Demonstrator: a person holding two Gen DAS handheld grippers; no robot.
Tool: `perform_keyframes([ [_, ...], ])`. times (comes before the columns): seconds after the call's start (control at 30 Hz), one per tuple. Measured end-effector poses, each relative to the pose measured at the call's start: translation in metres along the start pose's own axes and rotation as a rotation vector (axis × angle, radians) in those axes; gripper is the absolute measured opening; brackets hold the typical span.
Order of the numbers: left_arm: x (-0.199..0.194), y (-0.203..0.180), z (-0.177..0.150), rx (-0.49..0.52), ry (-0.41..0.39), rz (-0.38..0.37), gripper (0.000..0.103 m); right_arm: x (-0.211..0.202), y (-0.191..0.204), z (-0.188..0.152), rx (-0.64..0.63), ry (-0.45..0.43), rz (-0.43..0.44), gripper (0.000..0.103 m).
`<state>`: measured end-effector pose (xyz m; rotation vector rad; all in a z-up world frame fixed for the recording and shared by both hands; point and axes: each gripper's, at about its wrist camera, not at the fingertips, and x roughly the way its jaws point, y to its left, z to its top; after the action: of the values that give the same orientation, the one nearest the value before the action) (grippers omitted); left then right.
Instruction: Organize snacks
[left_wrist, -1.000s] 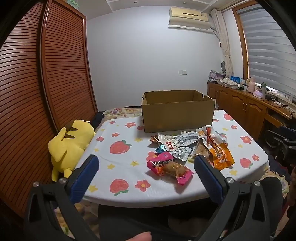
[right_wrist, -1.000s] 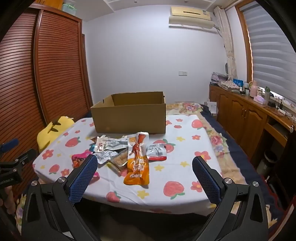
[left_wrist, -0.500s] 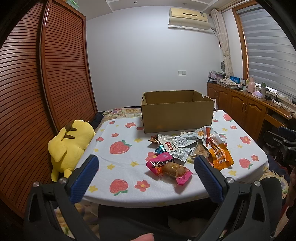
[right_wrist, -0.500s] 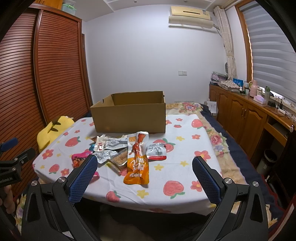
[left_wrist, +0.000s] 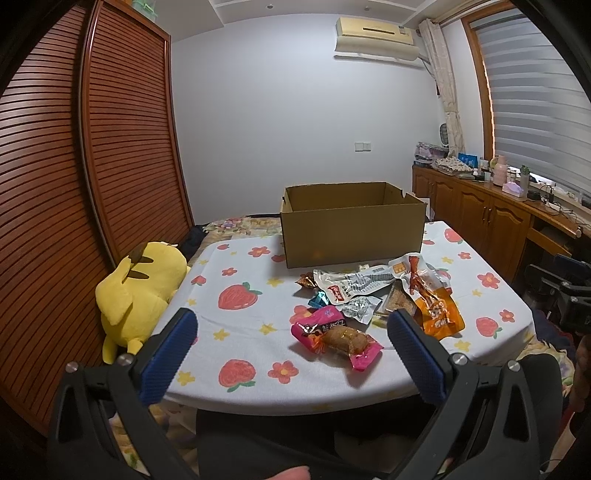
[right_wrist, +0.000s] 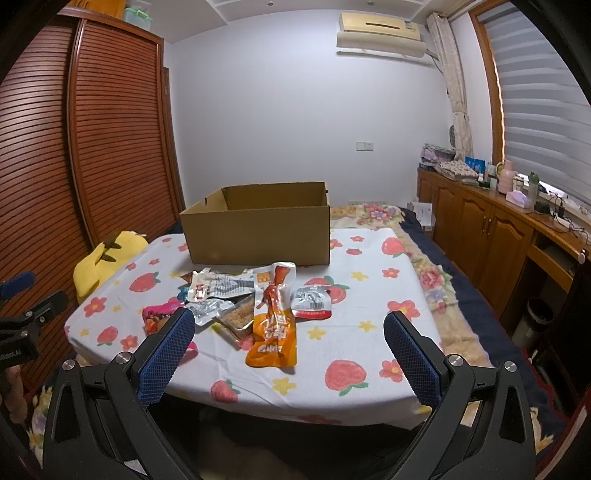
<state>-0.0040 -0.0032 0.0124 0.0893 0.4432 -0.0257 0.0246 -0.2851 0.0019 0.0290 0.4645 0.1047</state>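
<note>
Nothing on the table has shifted over the last second; both views have barely drifted, and every packet lies where it did. Left gripper (left_wrist: 291, 328) hangs short of the near table edge with its jaws spread wide and nothing between them; right gripper (right_wrist: 288, 332) is likewise wide apart and empty, held back from the table (right_wrist: 373, 332). Cardboard box (left_wrist: 352, 236) stands open at the far side of the strawberry-print cloth; its floor is hidden from both cameras, so whether it holds anything cannot be told. Judged progress: at or near the start, since the whole cluster of snacks lies outside the box, just in front of it. Count of loose packets, as far as overlap allows: one pink packet (left_wrist: 336, 336) nearest the left gripper, one orange pouch (right_wrist: 275, 328) nearest the right, one long white-and-grey packet (left_wrist: 360, 284), one small silver packet (left_wrist: 360, 306), one clear packet of brown crumbly snack (right_wrist: 238, 317), one white pouch (right_wrist: 312, 301) off to the right, one small blue wrapper (left_wrist: 319, 300), one small brown wrapper (left_wrist: 304, 280). That makes eight visible, all yet to be put away. One box. One yellow plush toy (left_wrist: 142, 284) lies beside the table's left edge, not part of the sort.
</note>
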Motion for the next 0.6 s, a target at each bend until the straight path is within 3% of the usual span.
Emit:
perform_keyframes([
  [0.6,-0.0014,-0.0012,0.0014,0.000,-0.008,-0.002,0.103,-0.0016,0.0009,-0.0018,0.002,-0.001,0.001,0.103],
])
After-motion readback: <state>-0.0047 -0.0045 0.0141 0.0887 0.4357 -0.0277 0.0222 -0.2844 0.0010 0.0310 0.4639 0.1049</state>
